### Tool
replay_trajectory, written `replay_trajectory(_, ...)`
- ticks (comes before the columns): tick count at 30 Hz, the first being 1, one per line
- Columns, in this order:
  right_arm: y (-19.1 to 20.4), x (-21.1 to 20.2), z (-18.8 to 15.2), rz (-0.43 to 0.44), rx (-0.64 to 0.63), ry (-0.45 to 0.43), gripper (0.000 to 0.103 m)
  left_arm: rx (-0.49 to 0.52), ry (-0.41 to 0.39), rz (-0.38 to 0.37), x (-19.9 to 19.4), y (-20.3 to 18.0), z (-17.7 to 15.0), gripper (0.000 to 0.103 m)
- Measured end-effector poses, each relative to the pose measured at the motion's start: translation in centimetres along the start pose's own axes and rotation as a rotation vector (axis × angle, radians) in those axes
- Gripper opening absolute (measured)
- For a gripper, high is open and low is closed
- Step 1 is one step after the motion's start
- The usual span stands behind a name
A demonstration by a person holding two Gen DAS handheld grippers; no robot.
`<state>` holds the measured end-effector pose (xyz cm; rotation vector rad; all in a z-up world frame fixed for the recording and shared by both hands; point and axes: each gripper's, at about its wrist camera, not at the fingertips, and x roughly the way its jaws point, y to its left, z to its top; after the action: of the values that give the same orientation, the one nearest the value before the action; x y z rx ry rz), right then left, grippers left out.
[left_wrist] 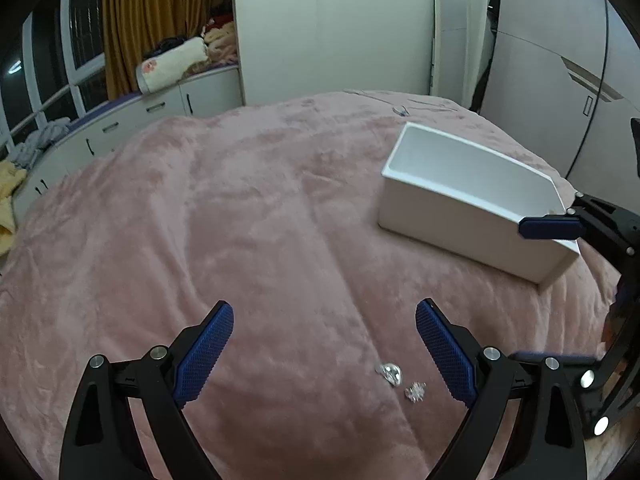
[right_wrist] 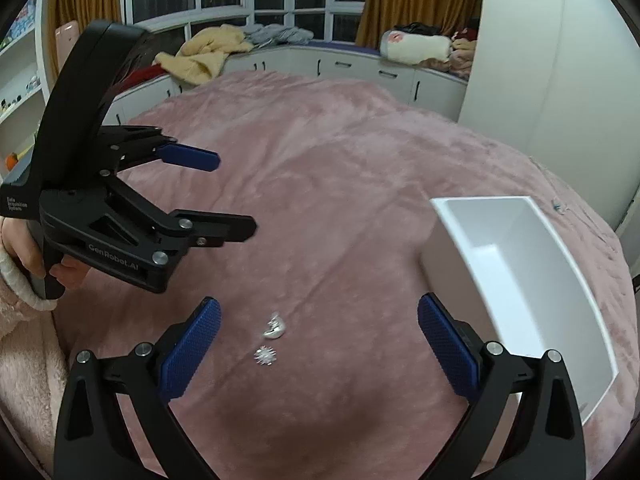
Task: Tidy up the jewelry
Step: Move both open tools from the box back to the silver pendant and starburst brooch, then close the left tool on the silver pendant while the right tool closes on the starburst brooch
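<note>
Two small silver jewelry pieces lie on the pink blanket: a rounded shiny piece (left_wrist: 390,372) (right_wrist: 274,327) and a spiky sparkly piece (left_wrist: 415,391) (right_wrist: 265,355). A white open box (left_wrist: 472,196) (right_wrist: 516,276) stands on the bed to the right. My left gripper (left_wrist: 324,316) is open and empty, with both pieces lying between its fingers, nearer the right one. My right gripper (right_wrist: 320,312) is open and empty, above the pieces, beside the box. The left gripper also shows in the right wrist view (right_wrist: 236,196), open.
The pink blanket (left_wrist: 240,220) covers the bed. A thin chain and small items (left_wrist: 400,110) lie at its far edge. White cabinets (right_wrist: 360,66) with piled clothes run under the window. A wardrobe and mirror (left_wrist: 450,36) stand behind.
</note>
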<state>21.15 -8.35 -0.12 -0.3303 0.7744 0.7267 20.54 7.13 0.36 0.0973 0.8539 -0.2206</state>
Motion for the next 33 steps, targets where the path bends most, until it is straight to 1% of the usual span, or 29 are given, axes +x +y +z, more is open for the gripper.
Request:
replay_trajectory(7, 1.5, 1.4, -1.0, 0.014, -0.007, 0.037, 0.098, -0.012, 0.025, -0.089, 1.3, -0.6, -1.7, 0.094)
replay_trajectory(10, 1.6, 1.8, -1.2, 0.015, -0.008, 0.045, 0.097, -0.026, 0.047, -0.138, 2.2, -0.9, -2.2, 0.094)
replay_trajectory(12, 1.6, 2.1, -1.8, 0.030, 0.001, 0.053, 0.096, -0.034, 0.071, -0.178, 2.9, -1.0, -2.6, 0.094)
replay_trajectory(14, 1.6, 2.5, -2.2, 0.037, 0.004, 0.060, 0.093, -0.032, 0.089, -0.193, 3.4, -1.3, -2.8, 0.094)
replay_trajectory(16, 1.8, 3.2, -3.0, 0.060, 0.000, 0.077, 0.085, -0.016, 0.103, -0.198, 3.9, -1.7, -3.1, 0.094)
replay_trajectory(20, 2.8, 4.5, -4.5, 0.075, -0.042, 0.108, 0.076, 0.000, 0.128, -0.220, 5.0, -2.3, -3.8, 0.094)
replay_trajectory(22, 3.2, 5.1, -5.2, 0.083, -0.062, 0.122, 0.071, 0.021, 0.137, -0.224, 5.4, -2.7, -4.1, 0.094)
replay_trajectory(23, 3.3, 5.4, -5.5, 0.086, -0.066, 0.124, 0.070, 0.033, 0.139, -0.222, 5.6, -3.0, -4.3, 0.094)
replay_trajectory(25, 3.5, 6.1, -6.1, 0.099, -0.074, 0.124, 0.063, 0.064, 0.143, -0.218, 6.0, -3.4, -4.7, 0.093)
replay_trajectory(27, 3.6, 6.7, -6.5, 0.106, -0.080, 0.125, 0.060, 0.094, 0.140, -0.210, 6.3, -3.9, -5.1, 0.088)
replay_trajectory(28, 3.6, 7.0, -6.7, 0.113, -0.082, 0.122, 0.059, 0.103, 0.141, -0.206, 6.5, -4.0, -5.3, 0.084)
replay_trajectory(30, 3.6, 7.5, -7.0, 0.126, -0.074, 0.117, 0.058, 0.108, 0.146, -0.198, 7.2, -4.1, -5.5, 0.079)
replay_trajectory(32, 3.4, 8.0, -7.2, 0.128, -0.061, 0.120, 0.058, 0.099, 0.152, -0.205, 7.8, -3.9, -5.5, 0.065)
replay_trajectory(33, 3.3, 8.2, -7.2, 0.125, -0.059, 0.121, 0.058, 0.091, 0.160, -0.208, 8.2, -3.7, -5.6, 0.062)
